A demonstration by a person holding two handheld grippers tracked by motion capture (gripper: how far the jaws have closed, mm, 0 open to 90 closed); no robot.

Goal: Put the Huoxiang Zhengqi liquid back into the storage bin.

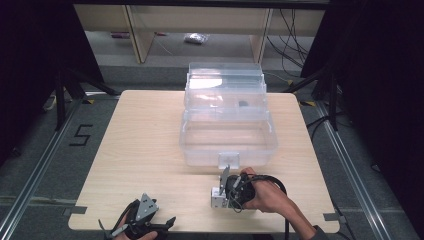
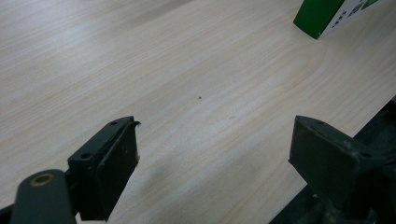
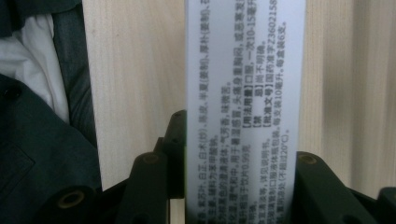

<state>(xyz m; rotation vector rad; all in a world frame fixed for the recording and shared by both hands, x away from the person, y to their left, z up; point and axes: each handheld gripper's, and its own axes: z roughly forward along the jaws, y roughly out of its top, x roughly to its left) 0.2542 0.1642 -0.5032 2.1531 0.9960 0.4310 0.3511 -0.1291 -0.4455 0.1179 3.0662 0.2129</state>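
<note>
A small carton, white on its printed face (image 3: 243,70) and green on its side (image 2: 327,16), stands at the table's front middle (image 1: 218,198). My right gripper (image 1: 223,194) (image 3: 240,156) is shut on it, one black jaw pressed against each side of the carton, and the person's hand wraps the gripper body. My left gripper (image 1: 159,225) (image 2: 215,140) lies low over the front left of the table. Its jaws stand wide apart above bare wood with nothing between them.
A clear plastic storage box (image 1: 227,137) sits at the middle back of the wooden table (image 1: 145,150), its lid (image 1: 225,82) swung open behind it and its latch facing the carton. A small dark item (image 1: 243,104) shows in it. Black frame legs flank the table.
</note>
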